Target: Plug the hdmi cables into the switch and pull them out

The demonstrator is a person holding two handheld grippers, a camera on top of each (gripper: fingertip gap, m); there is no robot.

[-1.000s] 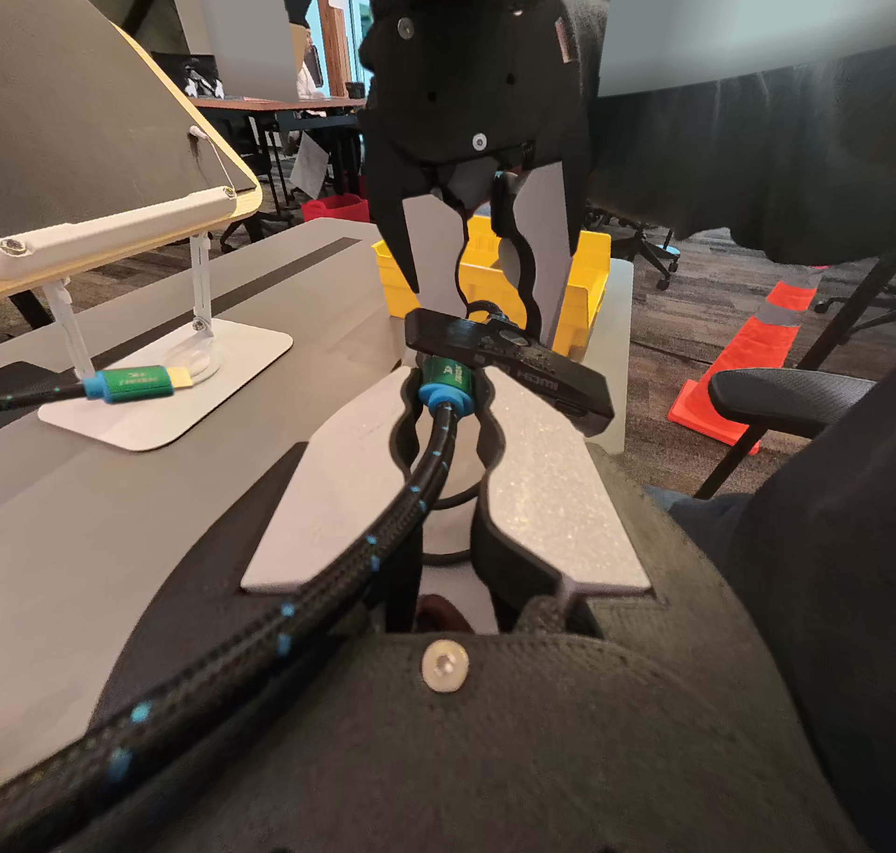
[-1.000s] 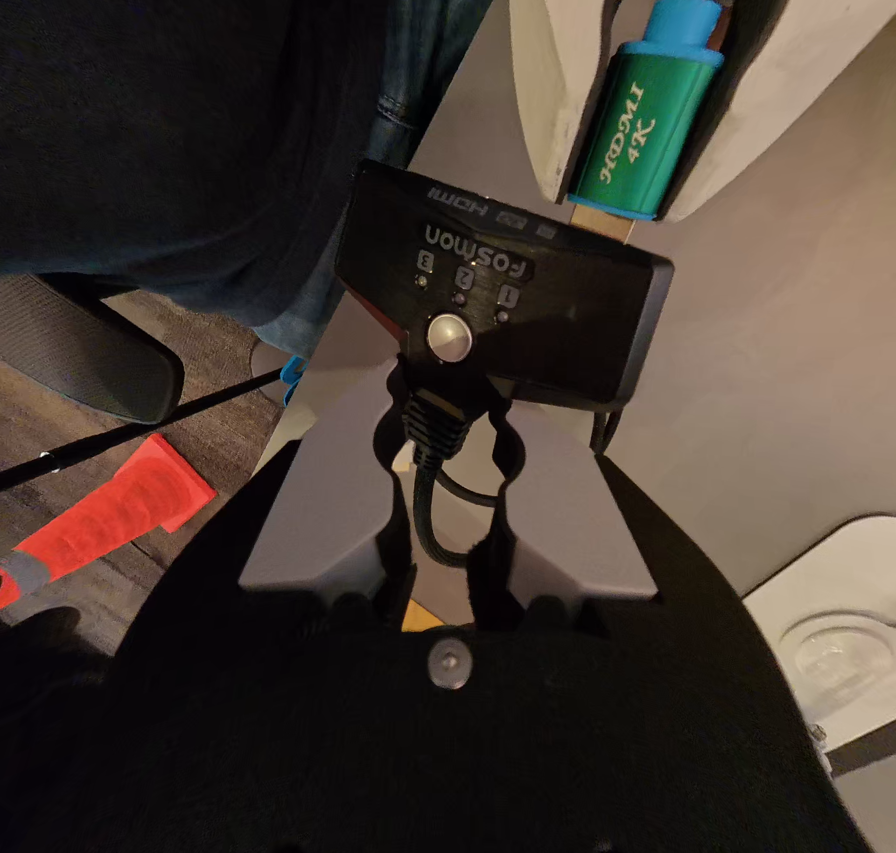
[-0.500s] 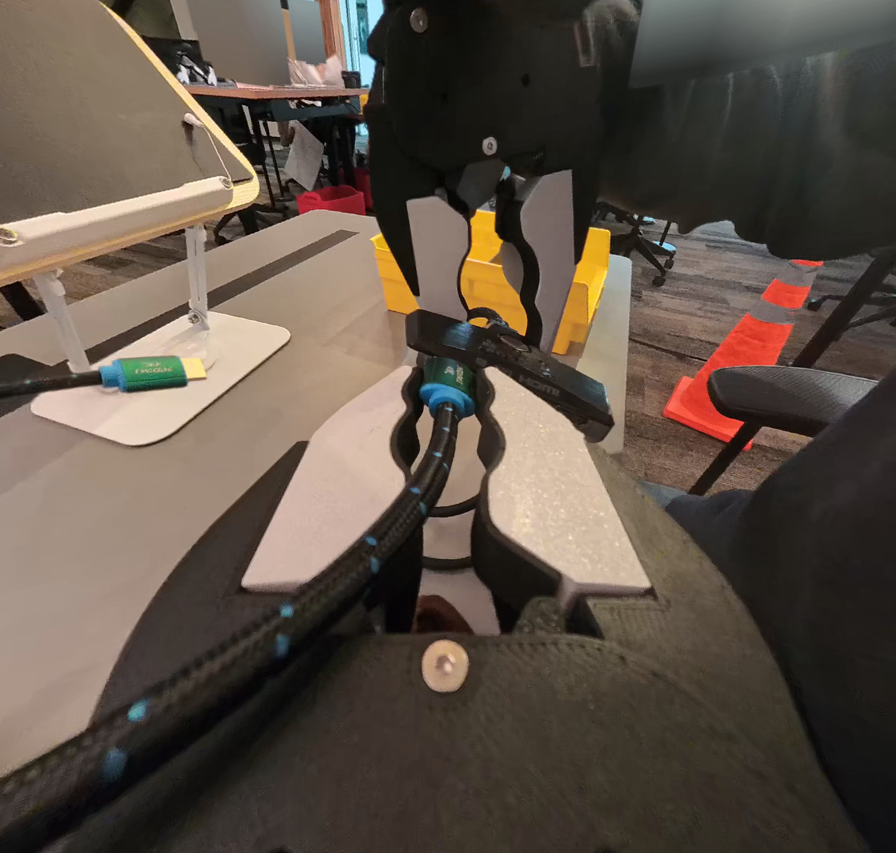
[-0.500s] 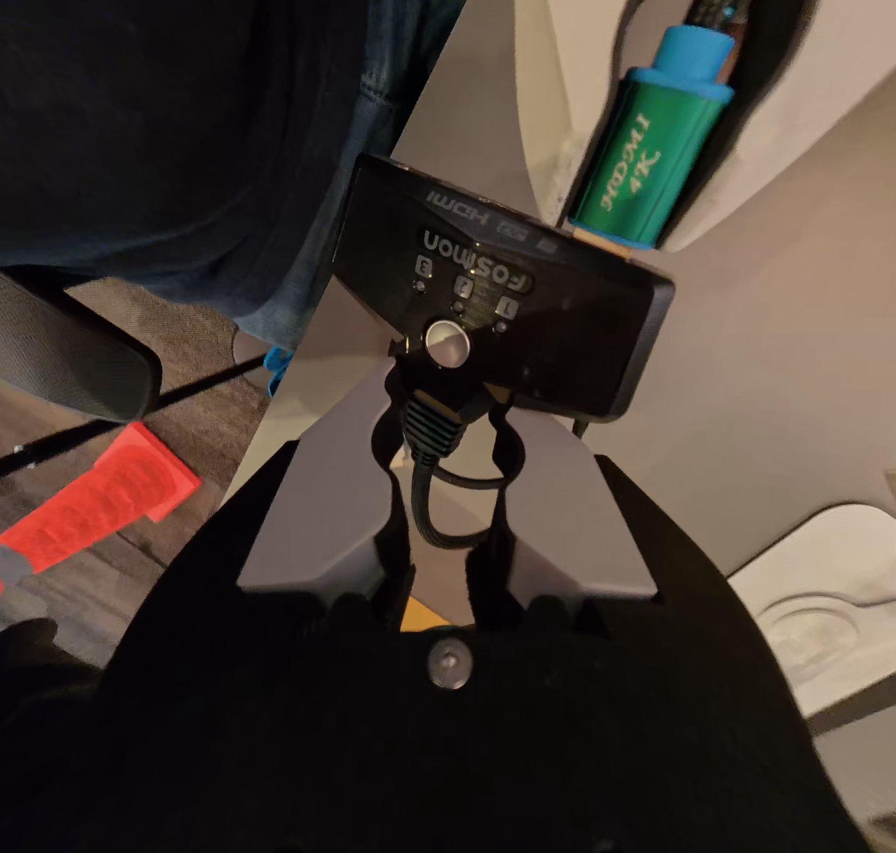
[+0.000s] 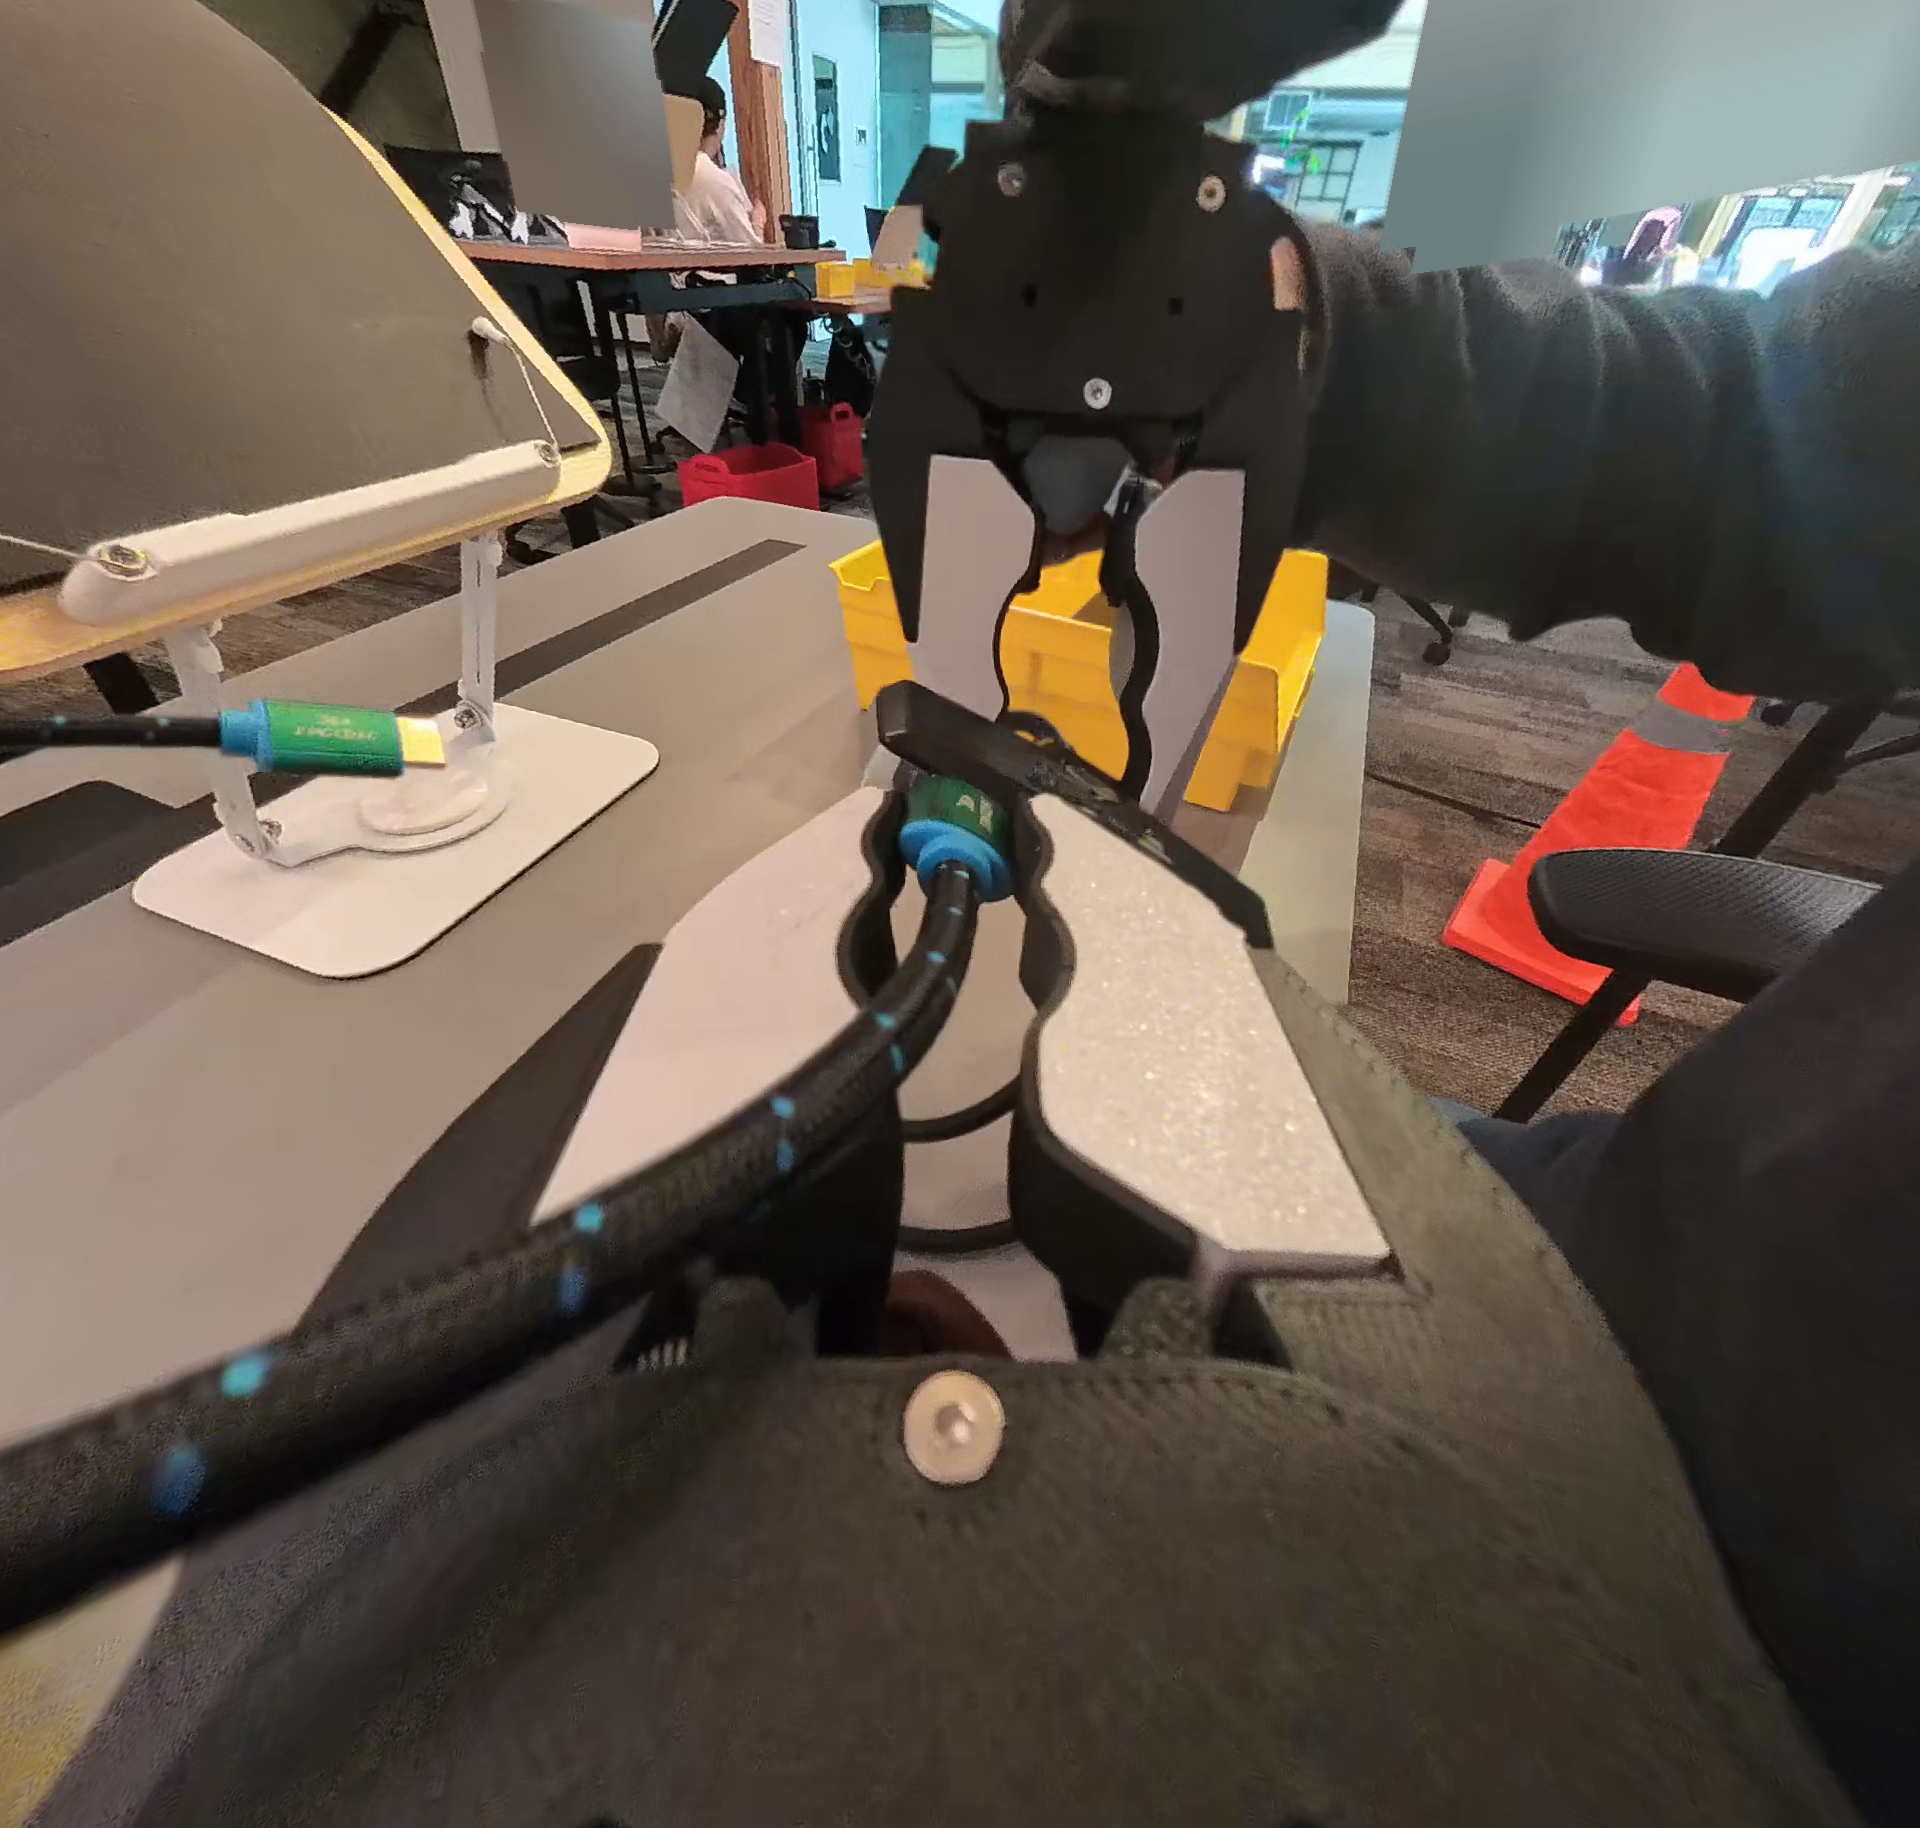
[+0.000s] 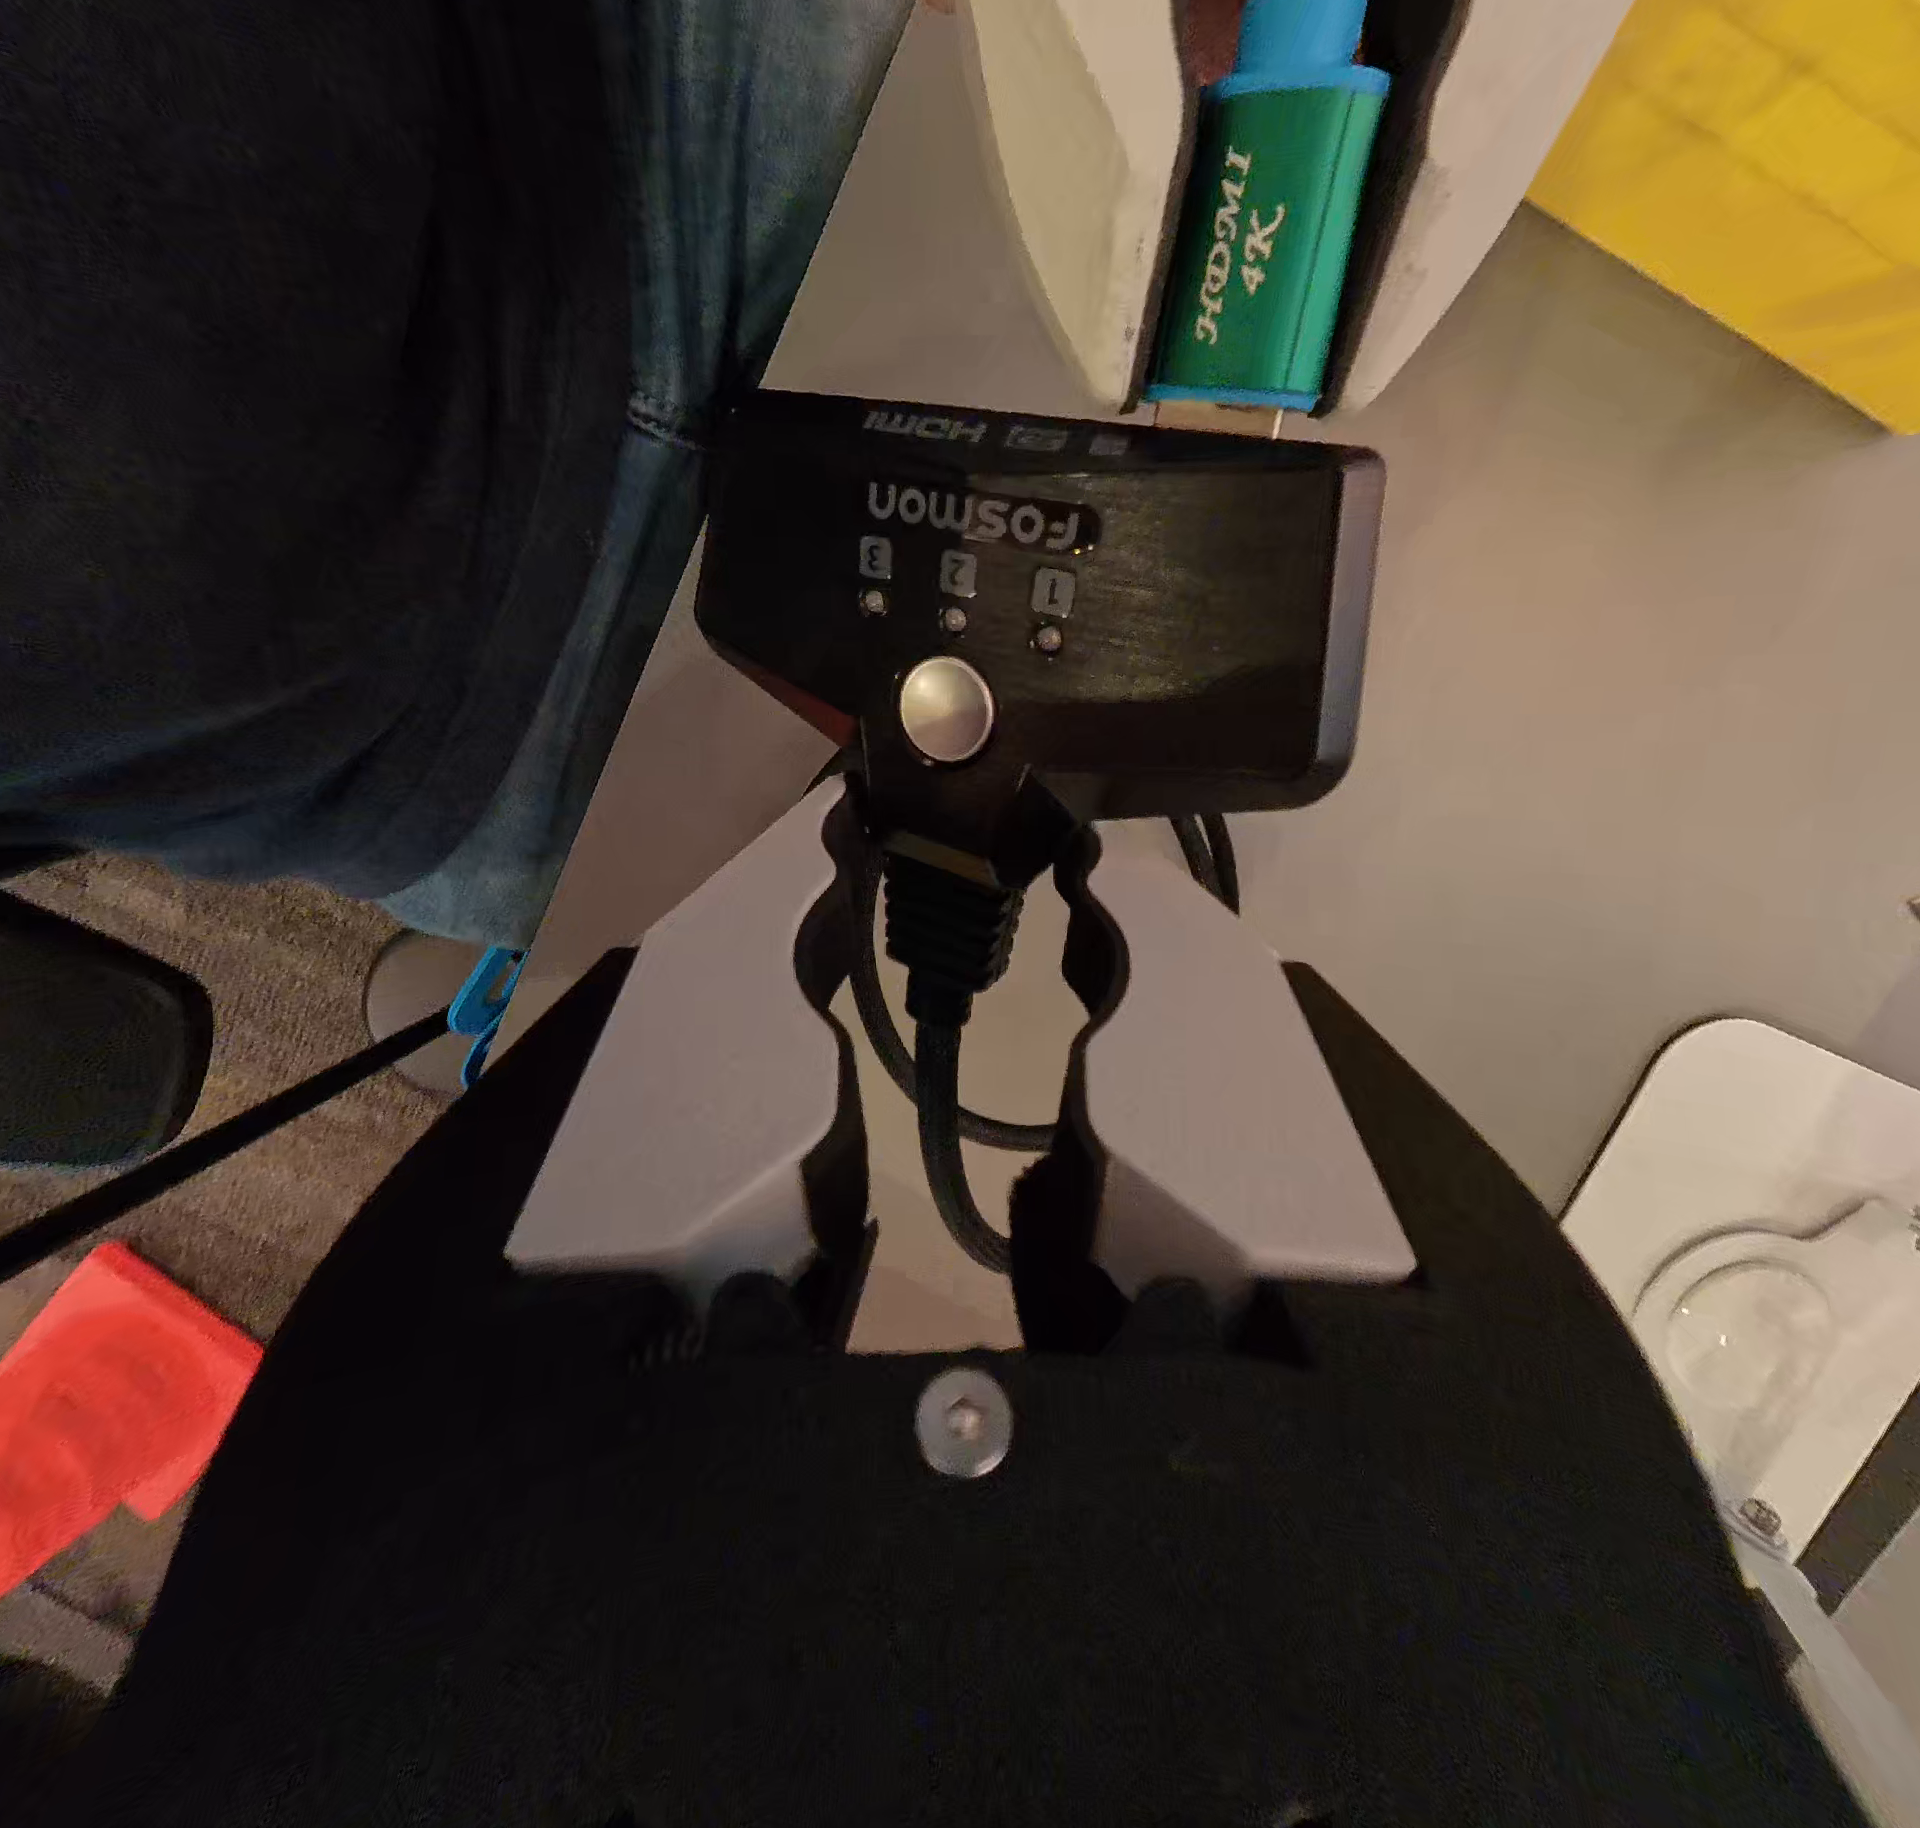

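Grey tabletop [image 5: 260, 1082] runs under both grippers in an open office. Nearest, the left gripper [image 5: 951, 848] pinches a green plug [image 6: 1262, 251] by its body, its braided cable [image 5: 623, 1207] trailing back over the fingers. The plug's gold tip sits in a port at one end of the black switch [image 6: 1039, 615], which is held up off the table. From the far side the right gripper [image 6: 951, 843] clamps the switch's narrow end where its own thin black lead [image 6: 951, 1134] comes out. Off to the left a second green plug [image 5: 322, 736] hangs free above a white stand base [image 5: 395, 885]. Beyond sits a yellow bin [image 5: 1081, 646], and farther out an orange cone [image 5: 1621, 812] on the floor.
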